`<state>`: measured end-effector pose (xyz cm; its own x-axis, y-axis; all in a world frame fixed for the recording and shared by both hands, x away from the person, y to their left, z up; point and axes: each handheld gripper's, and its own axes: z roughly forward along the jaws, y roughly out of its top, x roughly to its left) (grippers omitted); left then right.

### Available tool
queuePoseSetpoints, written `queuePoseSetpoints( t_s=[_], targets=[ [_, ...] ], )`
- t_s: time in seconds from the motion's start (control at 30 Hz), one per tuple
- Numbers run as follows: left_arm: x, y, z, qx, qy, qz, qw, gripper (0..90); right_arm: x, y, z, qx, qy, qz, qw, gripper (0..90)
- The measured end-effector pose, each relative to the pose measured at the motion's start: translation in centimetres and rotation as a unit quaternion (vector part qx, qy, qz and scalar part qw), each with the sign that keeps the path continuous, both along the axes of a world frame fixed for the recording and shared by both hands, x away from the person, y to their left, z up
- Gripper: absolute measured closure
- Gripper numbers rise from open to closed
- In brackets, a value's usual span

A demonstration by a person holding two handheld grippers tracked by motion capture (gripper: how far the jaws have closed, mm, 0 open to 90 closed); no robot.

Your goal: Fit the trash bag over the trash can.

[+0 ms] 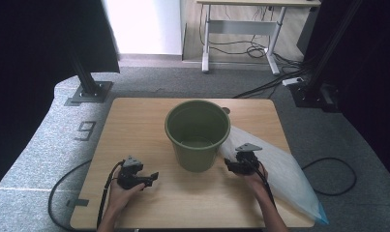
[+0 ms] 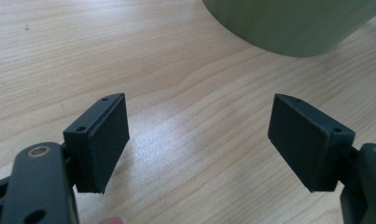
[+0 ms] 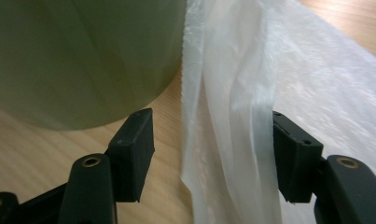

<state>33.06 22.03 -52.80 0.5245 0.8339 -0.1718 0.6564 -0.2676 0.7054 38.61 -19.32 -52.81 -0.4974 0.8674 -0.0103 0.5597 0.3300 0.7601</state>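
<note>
An olive green bucket [image 1: 197, 134] stands upright and empty in the middle of the wooden table [image 1: 134, 121]. A thin white plastic bag [image 1: 275, 166] lies flat to its right, with a blue edge at its near end. My right gripper [image 1: 230, 164] is open at the bag's near left edge, beside the bucket's base. In the right gripper view the bag's raised edge [image 3: 223, 140] stands between the open jaws, with the bucket wall [image 3: 83, 56] at upper left. My left gripper [image 1: 154, 177] rests open on bare table left of the bucket; the bucket [image 2: 293, 23] shows ahead of its jaws.
The table sits on grey carpet marked with a "9" [image 1: 86, 130]. Black frame posts [image 1: 88, 82] stand at the back left and back right. A white desk [image 1: 241, 29] with loose cables stands on the floor behind. A black cable loop [image 1: 337, 176] lies right of the table.
</note>
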Motion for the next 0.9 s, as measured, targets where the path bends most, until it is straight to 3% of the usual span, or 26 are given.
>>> queuePoseSetpoints(
  t_s=[0.17, 0.3, 0.5, 0.7, 0.9],
  targets=[
    [-0.4, 0.1, -0.1, 0.003, 0.0, 0.008, 1.0, 20.1, 0.7, 1.5, -1.0, -0.018, -0.012, 0.0, 0.9998, 37.8],
    [-0.5, 0.3, 0.0, 0.003, 0.001, 0.012, 0.9999, 20.1, 1.2, 1.7, -1.4, -0.015, -0.021, -0.015, 0.9996, 47.1],
    [-0.4, 0.2, -0.2, 0.011, 0.003, 0.013, 0.9999, 19.8, 1.6, 1.4, -1.6, 0.01, -0.012, -0.002, 0.9999, 72.2],
    [-0.4, 0.3, -0.2, 0.013, 0.004, 0.019, 0.9997, 19.8, 1.7, 1.0, -1.4, 0.02, -0.008, 0.008, 0.9997, 87.4],
    [-0.4, 0.4, -0.3, 0.02, 0.004, 0.025, 0.9995, 19.8, 1.6, -0.4, -0.2, 0.06, -0.031, -0.008, 0.9977, 88.5]
  ],
)
